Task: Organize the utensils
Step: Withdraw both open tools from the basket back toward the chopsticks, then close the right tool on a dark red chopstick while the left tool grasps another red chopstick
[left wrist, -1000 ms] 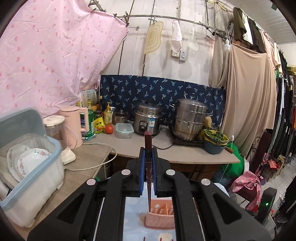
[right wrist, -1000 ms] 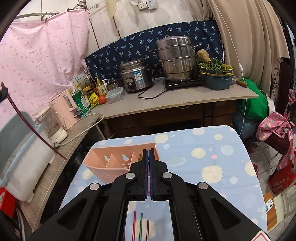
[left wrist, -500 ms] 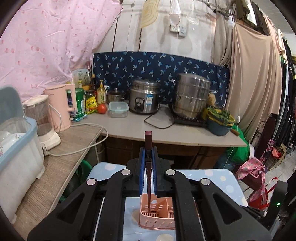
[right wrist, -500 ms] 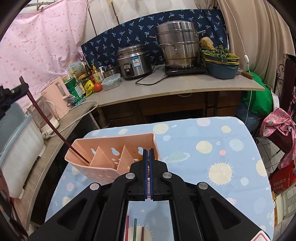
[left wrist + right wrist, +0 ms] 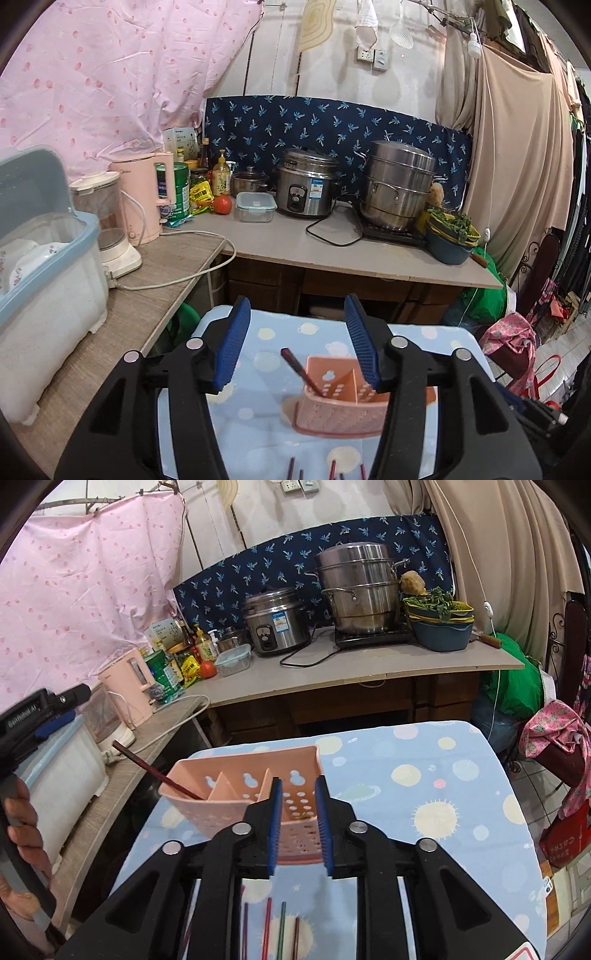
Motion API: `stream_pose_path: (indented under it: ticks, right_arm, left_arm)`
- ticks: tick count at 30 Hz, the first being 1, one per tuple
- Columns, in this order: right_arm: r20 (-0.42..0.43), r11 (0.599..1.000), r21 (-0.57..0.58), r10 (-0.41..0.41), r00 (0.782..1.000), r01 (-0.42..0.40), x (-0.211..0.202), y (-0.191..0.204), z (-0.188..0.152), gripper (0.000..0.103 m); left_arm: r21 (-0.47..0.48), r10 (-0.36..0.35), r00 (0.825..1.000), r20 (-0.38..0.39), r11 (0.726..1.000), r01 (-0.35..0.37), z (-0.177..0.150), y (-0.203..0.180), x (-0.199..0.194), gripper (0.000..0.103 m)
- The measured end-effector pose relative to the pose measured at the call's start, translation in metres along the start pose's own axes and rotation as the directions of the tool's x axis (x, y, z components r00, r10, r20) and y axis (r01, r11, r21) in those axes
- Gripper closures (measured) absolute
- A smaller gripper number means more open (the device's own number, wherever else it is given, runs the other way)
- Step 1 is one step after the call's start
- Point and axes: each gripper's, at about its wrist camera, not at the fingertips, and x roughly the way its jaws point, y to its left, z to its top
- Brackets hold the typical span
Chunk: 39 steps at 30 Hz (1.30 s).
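The left gripper (image 5: 295, 347) is spread wide with nothing between its fingers. Just below and ahead of it, a dark red chopstick (image 5: 301, 372) leans in the left end compartment of the pink basket (image 5: 354, 406), so one placement is judged finished. The right gripper (image 5: 298, 823) is parted a little, also unladen, its fingers framing the basket's near wall. Beneath both grippers, more chopsticks (image 5: 275, 926) lie loose on the spotted tablecloth (image 5: 443, 775). The next move is judged to call for lowering toward one stick, closing on it and carrying it to the basket.
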Motion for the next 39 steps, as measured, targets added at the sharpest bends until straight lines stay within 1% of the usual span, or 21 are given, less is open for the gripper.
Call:
stream_pose_path:
  ticks: [3,6,10,14,17,21,24,26,32,35,39]
  right_arm:
    - [0.001,1.000,-0.007,0.013,1.000,-0.013,-0.024,0.004,-0.014,0.075]
    - [-0.012,1.000,-0.011,0.017,1.000,-0.017,-0.044,0.006,-0.035,0.074]
    - [-0.028,1.000,-0.025,-0.013,1.000,0.012,-0.068,0.009,-0.070,0.071]
    - [-0.065,0.999,-0.036,-0.036,0.997,0.033,-0.083,0.011,-0.107,0.068]
    - [-0.093,0.997,-0.053,-0.058,0.994,0.054,-0.093,0.013,-0.136,0.067]
    - [-0.131,0.995,-0.073,-0.084,0.988,0.075,-0.102,0.016,-0.172,0.067]
    - [-0.150,0.991,-0.095,-0.112,0.982,0.099,-0.105,0.017,-0.195,0.067]
    - [-0.168,0.989,-0.098,-0.122,0.978,0.107,-0.104,0.017,-0.207,0.067]
    - [-0.227,0.993,-0.075,-0.104,0.968,0.089,-0.099,0.017,-0.236,0.067]
    - [-0.242,0.993,-0.077,-0.103,0.965,0.087,-0.097,0.018,-0.244,0.067]
    - [-0.256,0.993,-0.080,-0.103,0.961,0.085,-0.095,0.019,-0.252,0.070]
  left_arm:
    - [0.016,0.013,0.999,-0.031,1.000,-0.012,-0.015,0.006,-0.017,0.046]
    - [0.040,0.025,0.997,-0.069,0.999,-0.022,-0.038,0.012,-0.034,0.046]
    - [0.090,0.084,0.990,-0.110,0.993,-0.074,-0.078,0.019,-0.054,0.046]
    - [0.110,0.113,0.982,-0.151,0.989,-0.097,-0.116,0.026,-0.073,0.046]
    - [0.109,0.115,0.977,-0.177,0.989,-0.096,-0.142,0.031,-0.087,0.046]
    - [0.119,0.139,0.969,-0.203,0.986,-0.116,-0.177,0.035,-0.101,0.046]
    - [0.108,0.131,0.963,-0.235,0.988,-0.108,-0.198,0.039,-0.106,0.046]
    - [0.103,0.132,0.959,-0.251,0.989,-0.109,-0.209,0.041,-0.108,0.046]
    - [0.085,0.131,0.947,-0.293,0.990,-0.110,-0.236,0.047,-0.112,0.046]
    - [0.086,0.131,0.943,-0.304,0.990,-0.110,-0.244,0.047,-0.113,0.046]
    - [0.090,0.127,0.937,-0.326,0.991,-0.103,-0.255,0.046,-0.113,0.046]
